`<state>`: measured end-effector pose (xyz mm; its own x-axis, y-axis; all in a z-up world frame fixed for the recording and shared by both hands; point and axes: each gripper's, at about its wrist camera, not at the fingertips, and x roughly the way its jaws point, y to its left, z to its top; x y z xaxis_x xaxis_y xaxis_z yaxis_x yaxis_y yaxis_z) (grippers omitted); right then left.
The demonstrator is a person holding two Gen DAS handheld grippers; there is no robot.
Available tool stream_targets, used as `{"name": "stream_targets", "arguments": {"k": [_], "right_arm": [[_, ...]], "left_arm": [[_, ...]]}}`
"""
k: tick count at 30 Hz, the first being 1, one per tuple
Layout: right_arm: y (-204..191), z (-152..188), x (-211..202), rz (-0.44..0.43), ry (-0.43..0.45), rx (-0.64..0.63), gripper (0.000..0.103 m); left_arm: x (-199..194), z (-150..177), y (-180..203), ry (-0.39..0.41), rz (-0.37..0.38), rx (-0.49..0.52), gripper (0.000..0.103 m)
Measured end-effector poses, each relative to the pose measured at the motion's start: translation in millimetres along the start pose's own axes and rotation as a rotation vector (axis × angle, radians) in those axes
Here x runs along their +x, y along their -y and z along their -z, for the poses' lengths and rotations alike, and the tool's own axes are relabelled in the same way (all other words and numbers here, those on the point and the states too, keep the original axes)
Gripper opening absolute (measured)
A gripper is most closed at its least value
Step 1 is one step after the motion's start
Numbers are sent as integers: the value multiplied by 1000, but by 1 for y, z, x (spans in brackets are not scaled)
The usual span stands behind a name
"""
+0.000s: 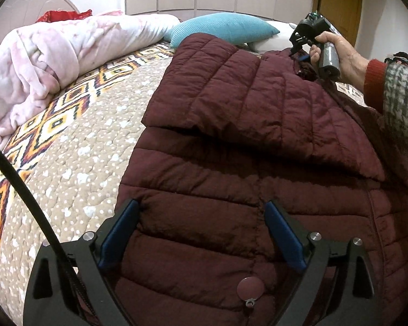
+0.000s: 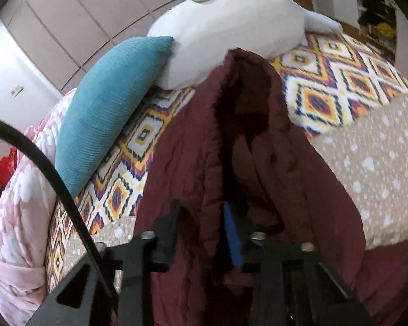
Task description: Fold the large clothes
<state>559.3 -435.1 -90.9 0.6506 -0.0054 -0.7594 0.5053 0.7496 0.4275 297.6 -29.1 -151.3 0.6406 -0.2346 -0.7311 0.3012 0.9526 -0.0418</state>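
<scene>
My left wrist camera sat low and close over the maroon jacket [image 1: 258, 149], looking down and forward across the bed [image 1: 76, 146] toward the wardrobes. My right wrist camera looked steeply down, closer still, at the jacket's far end. Both views shared the jacket, the teal cushion [image 1: 225, 28] and the pink blanket [image 1: 54, 51].

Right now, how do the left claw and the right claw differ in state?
The left claw stands wide open over the maroon jacket's hem end, pinching nothing; the right claw has closed on a ridge of fabric. The left sits at the near end, the right at the far end by the white pillow. Both have blue pads.
</scene>
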Motion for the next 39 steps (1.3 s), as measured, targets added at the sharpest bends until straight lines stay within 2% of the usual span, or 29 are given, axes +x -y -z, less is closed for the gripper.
{"name": "stream_targets", "arguments": {"k": [1,5,10,13,15,16,17,22,24,26,27,28,29,30,32,33,34,36,39], "right_arm": [[-3,-2,-1,-6,0,-8,9],[-19,0,-27,-40,30,-66,7],[-45,28,-109,-123,47,-175,6],[-53,69,-162,-154,35,-259,6],[-50,109,-195,-181,15,-297,6],[-44,143,-216,-203,-10,-316,5],[-44,143,-216,-203,-10,-316,5],[-14,246,-232,-214,-124,-350,1],[-2,285,-233,-167,-169,-397,2],[13,311,-244,-149,-208,-426,2],[26,321,-268,-134,-199,-435,2],[26,321,-268,-134,-199,-435,2],[31,319,-284,-124,-163,-445,3],[35,312,-301,-112,-114,-454,5],[36,294,-330,-75,-12,-456,23],[34,282,-338,-62,27,-454,51],[31,272,-343,-50,62,-454,72],[16,251,-348,-15,163,-454,76],[-17,233,-322,-3,197,-512,76]], "left_arm": [[1,0,0,0,2,1,94],[3,-1,0,-4,8,4,96],[4,-2,-1,-9,17,1,96],[4,-3,-3,-8,31,-7,96],[4,-4,-5,-6,45,-16,96],[3,-4,-6,-4,55,-22,96],[3,-5,-7,-2,60,-28,96],[3,-6,-11,4,85,-48,96],[2,-5,-11,6,90,-51,96],[2,-5,-11,6,90,-52,96],[2,-5,-10,5,90,-52,97],[2,-5,-11,5,89,-51,97],[2,-5,-11,6,89,-51,97],[3,-5,-10,5,90,-52,97],[2,-5,-10,5,90,-52,97],[2,-5,-10,5,89,-52,97],[2,-5,-10,6,89,-51,97],[3,-5,-10,5,90,-52,97],[3,-5,-10,5,91,-51,97]]}}
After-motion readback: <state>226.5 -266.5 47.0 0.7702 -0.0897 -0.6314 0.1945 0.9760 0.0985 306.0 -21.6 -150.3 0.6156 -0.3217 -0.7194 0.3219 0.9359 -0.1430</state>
